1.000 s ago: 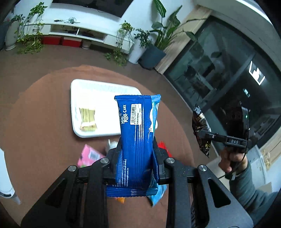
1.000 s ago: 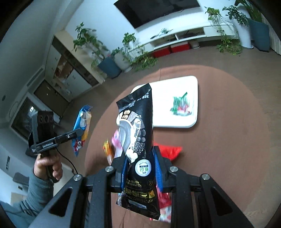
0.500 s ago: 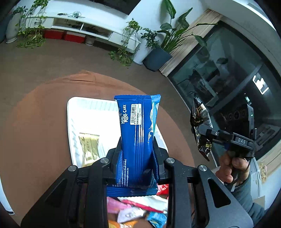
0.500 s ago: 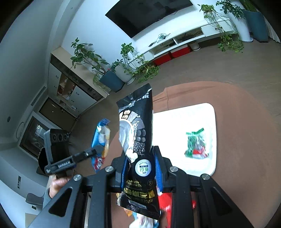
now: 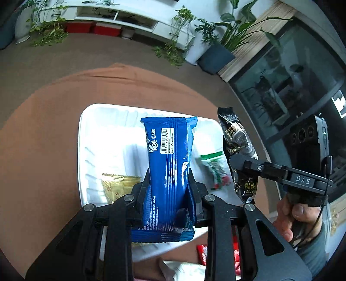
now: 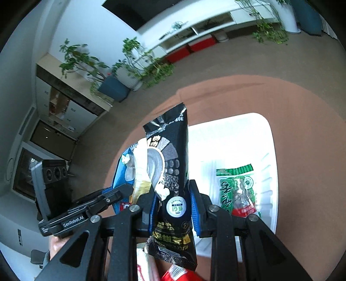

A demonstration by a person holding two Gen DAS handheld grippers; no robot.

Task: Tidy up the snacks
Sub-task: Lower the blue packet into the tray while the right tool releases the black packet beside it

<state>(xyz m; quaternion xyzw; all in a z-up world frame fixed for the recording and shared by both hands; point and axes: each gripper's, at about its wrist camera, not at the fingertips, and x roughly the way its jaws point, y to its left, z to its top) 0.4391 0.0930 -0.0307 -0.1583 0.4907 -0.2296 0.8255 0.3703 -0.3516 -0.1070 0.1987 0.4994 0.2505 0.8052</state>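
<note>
My left gripper is shut on a blue Mini Roll Cake packet, held upright above the white tray. A gold packet and a green-and-red packet lie in the tray. My right gripper is shut on a black snack pouch, held upright over the tray's left edge. The green-and-red packet lies to its right. The right gripper and its pouch show at the right of the left wrist view. The left gripper and its blue packet show at the left of the right wrist view.
The tray sits on a round brown table. Loose red and white snack packets lie near the table's front edge, also under the pouch in the right wrist view. Potted plants and a white TV shelf stand beyond.
Both grippers have moved forward over the tray with their packets and come closer together. The tray now fills the middle of both views. The loose snack pile has slid below.
</note>
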